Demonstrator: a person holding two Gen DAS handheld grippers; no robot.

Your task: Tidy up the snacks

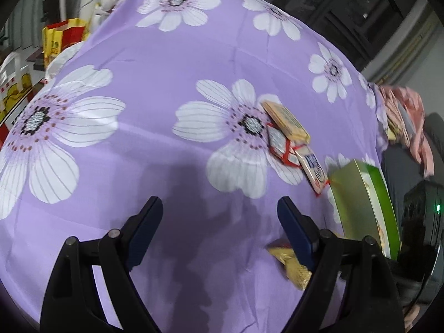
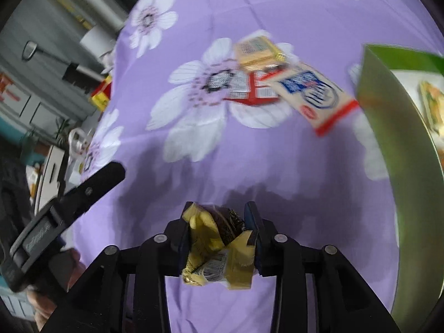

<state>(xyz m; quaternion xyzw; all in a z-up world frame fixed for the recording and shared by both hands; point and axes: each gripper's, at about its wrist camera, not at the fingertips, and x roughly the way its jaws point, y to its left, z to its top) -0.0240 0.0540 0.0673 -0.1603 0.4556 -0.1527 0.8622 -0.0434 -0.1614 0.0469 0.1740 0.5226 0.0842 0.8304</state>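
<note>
Right gripper: jaws closed on a crumpled yellow wrapper, held above the cloth.
Left gripper: jaws wide apart, nothing between them, over bare cloth.
Packets: three flat ones overlapping on a white flower, ahead.
Green box: right of packets, tilted.

Open worktop: the purple flowered cloth lies bare across the left and far side; wide passage there
Packet cluster: yellow packet, red-and-white packet and blue-printed packet overlap right of centre; they bar that patch
Green box: stands at the right edge, touching the blue-printed packet; walls off the right
Left gripper: jaws apart over bare cloth
Right gripper: beside the box; its yellow wrapper fills the jaws
</note>
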